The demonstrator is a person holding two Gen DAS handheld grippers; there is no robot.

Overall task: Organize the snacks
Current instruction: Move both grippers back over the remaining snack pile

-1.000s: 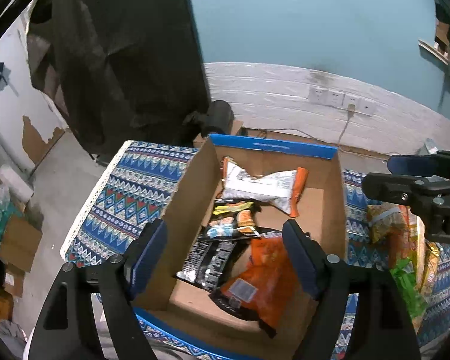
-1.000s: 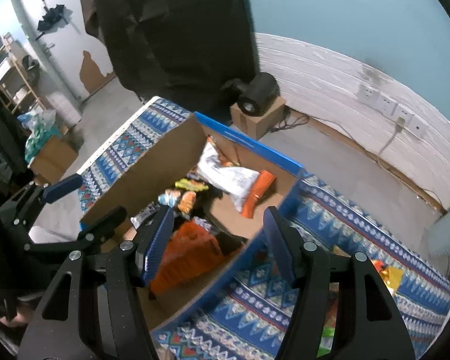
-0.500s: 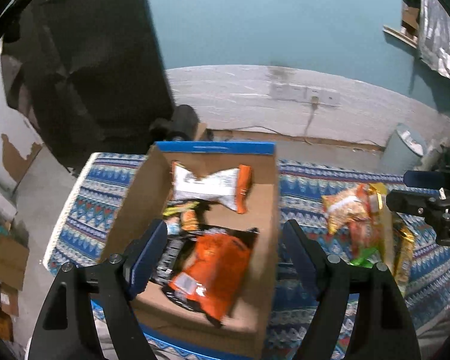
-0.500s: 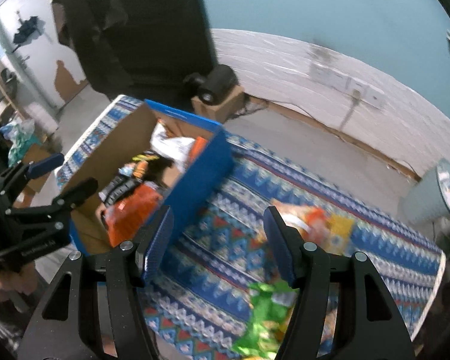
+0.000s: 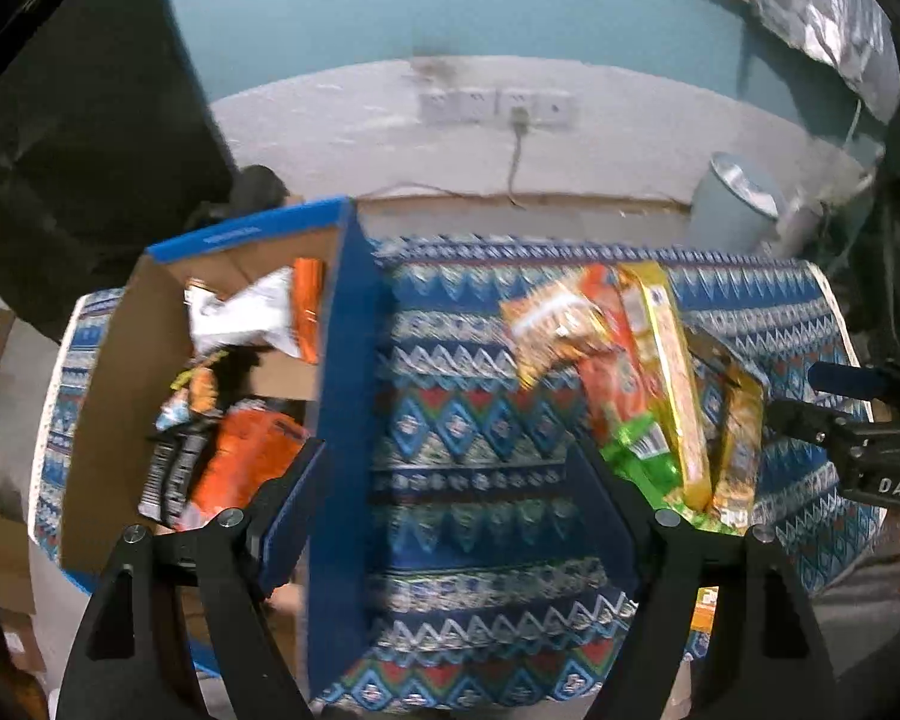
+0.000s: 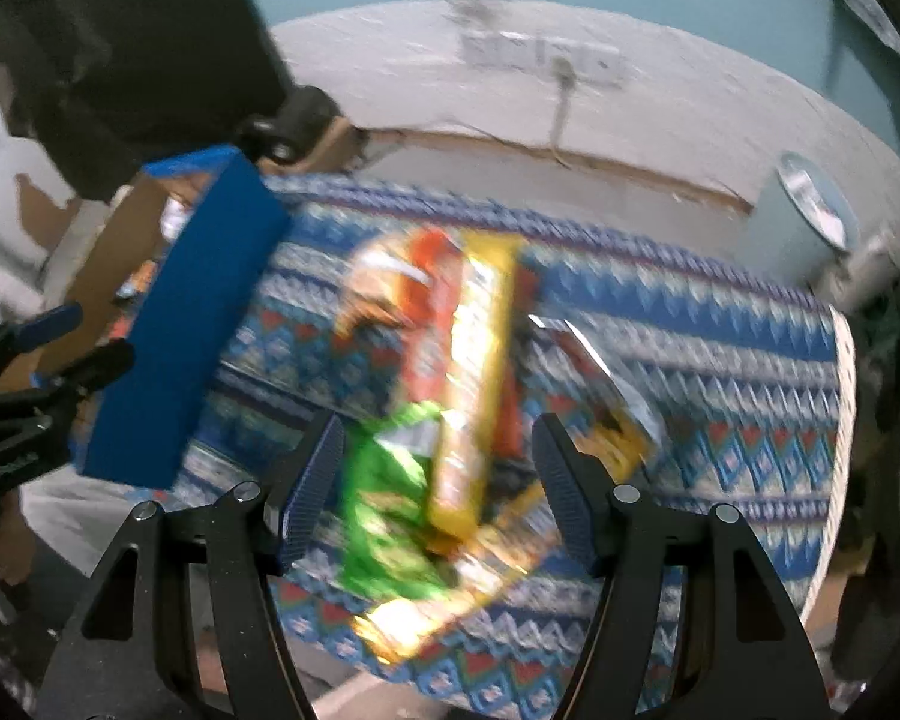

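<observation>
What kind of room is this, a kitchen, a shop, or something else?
Probably a plain spare or storage room at home: a patterned cloth under loose snack packets, a cardboard box of snacks, wall sockets.

left wrist: high, looks down over box (image 5: 330, 408) edge | right wrist: nearer, above snack pile (image 6: 450, 396) | shared: cloth (image 5: 468, 438), pile

Only "DAS" legible, in white letters on the black body of the right tongs (image 5: 870, 474), beside the yellow snack packet (image 5: 666, 384); packet and box (image 5: 336, 396) print too blurred.
</observation>
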